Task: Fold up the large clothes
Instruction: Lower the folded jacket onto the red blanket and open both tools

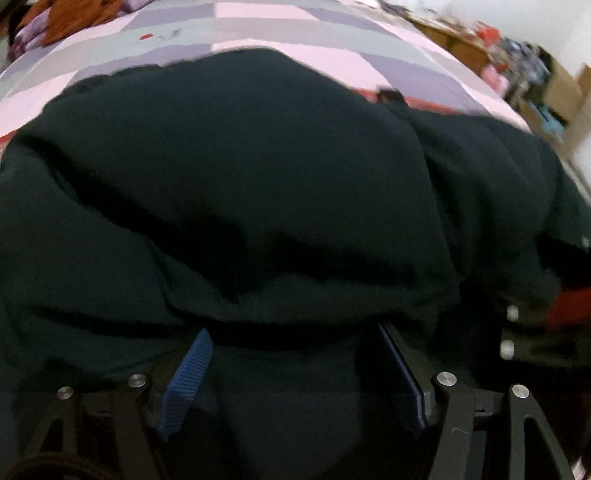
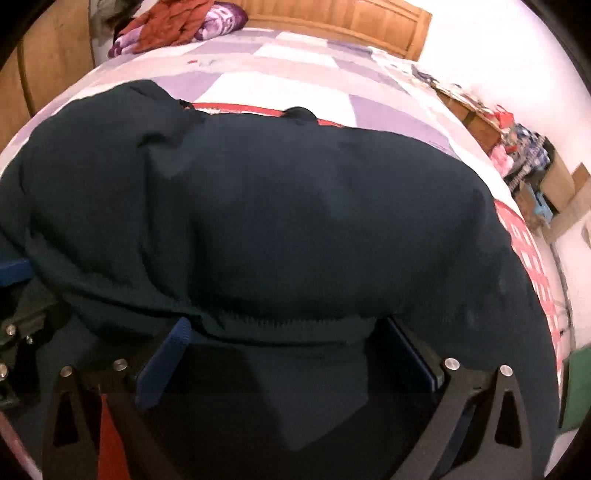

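Observation:
A large dark garment (image 1: pixel 240 177) lies bunched on a bed with a pink, grey and lilac checked cover (image 1: pixel 258 33). It fills most of the right wrist view too (image 2: pixel 295 221). My left gripper (image 1: pixel 295 332) is open, its blue-padded fingers (image 1: pixel 188 380) spread wide with the tips hidden under a fold of the garment. My right gripper (image 2: pixel 284 328) is open the same way, its blue fingers (image 2: pixel 166 358) apart and tips under the garment's near edge. The left gripper's blue pad shows at the left edge of the right wrist view (image 2: pixel 14 269).
A heap of rust and purple clothes (image 2: pixel 173 26) lies at the bed's far left by a wooden headboard (image 2: pixel 351 22). Cardboard boxes and clutter (image 2: pixel 528 162) stand along the white wall on the right. A red patterned cloth (image 2: pixel 528 251) lies under the garment.

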The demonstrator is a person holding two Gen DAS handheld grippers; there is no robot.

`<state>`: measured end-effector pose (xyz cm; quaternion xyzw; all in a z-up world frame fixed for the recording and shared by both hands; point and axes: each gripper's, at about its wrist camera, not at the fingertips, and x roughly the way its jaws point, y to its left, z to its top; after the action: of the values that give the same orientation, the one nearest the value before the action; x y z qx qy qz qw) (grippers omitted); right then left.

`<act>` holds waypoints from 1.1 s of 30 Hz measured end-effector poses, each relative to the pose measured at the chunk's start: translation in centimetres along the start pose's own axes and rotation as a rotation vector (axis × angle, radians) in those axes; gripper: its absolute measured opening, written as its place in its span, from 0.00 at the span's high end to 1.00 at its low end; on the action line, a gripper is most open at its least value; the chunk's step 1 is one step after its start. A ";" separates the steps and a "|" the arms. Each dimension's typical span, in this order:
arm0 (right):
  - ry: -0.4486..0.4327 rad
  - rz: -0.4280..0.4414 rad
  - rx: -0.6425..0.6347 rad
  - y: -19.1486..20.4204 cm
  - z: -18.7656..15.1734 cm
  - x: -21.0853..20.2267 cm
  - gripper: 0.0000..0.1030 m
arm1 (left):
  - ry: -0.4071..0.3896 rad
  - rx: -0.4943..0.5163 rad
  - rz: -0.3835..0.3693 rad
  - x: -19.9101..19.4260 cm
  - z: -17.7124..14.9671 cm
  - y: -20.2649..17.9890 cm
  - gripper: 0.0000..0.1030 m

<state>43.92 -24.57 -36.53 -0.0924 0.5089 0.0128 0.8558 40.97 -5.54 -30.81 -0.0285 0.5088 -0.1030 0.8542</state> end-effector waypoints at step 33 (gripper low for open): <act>0.175 0.040 0.469 -22.1 3.1 10.0 0.00 | 0.115 -0.215 0.375 6.1 8.0 18.8 0.00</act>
<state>54.02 -46.42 -40.57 0.1181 0.5717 -0.0970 0.8061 53.49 11.16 -35.12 -0.0181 0.5610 0.1110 0.8201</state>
